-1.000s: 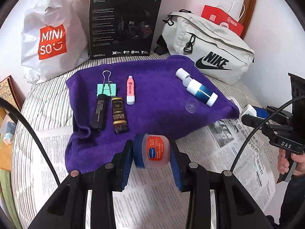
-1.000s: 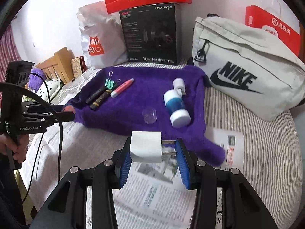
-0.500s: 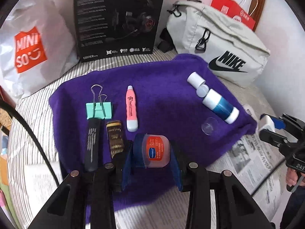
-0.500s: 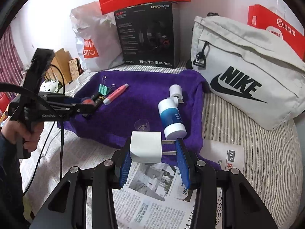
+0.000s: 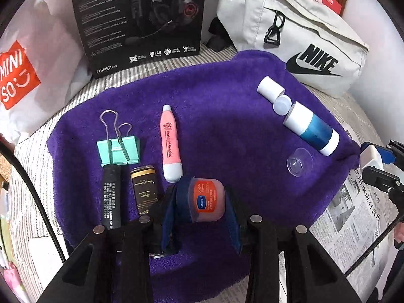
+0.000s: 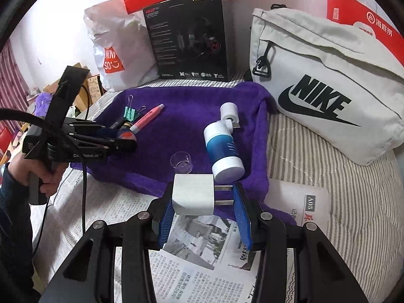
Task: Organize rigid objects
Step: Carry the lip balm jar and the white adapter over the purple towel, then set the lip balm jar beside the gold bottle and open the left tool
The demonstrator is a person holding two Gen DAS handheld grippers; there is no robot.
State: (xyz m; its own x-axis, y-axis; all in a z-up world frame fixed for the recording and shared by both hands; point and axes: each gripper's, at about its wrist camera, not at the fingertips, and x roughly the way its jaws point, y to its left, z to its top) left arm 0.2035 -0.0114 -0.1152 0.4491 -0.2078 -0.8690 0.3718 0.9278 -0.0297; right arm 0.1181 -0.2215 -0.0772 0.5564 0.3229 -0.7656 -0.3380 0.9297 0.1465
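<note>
- Clamped between the blue pads of the left gripper point(image 5: 202, 202) is a small pink jar point(image 5: 207, 199) with an orange and blue label, held over the near part of a purple towel point(image 5: 222, 116).
- Just beyond the jar, on the towel, a pink tube point(image 5: 170, 144) is seen lying lengthwise, with a brown and gold tube point(image 5: 144, 188) and a black tube point(image 5: 111, 197) beside it to the left.
- A mint green binder clip point(image 5: 118, 149) is laid at the far ends of the black and brown tubes, its wire handles pointing away.
- Gripped by the right gripper point(image 6: 203, 198) is a white plug adapter point(image 6: 193, 194), its two metal prongs pressed against the right-hand pad; it is held at the towel's near edge, above newspaper point(image 6: 202, 272).
- Just past the adapter, a clear plastic cap point(image 6: 181, 161) and a blue and white bottle point(image 6: 223, 151) on its side are found on the towel.
- A small white bottle point(image 6: 228, 111) is lying at the blue bottle's far end.
- Behind the towel, a black headset box point(image 6: 188, 38), a white shopping bag point(image 6: 118, 48) and a grey waist bag point(image 6: 325, 83) are ranged against the wall.
</note>
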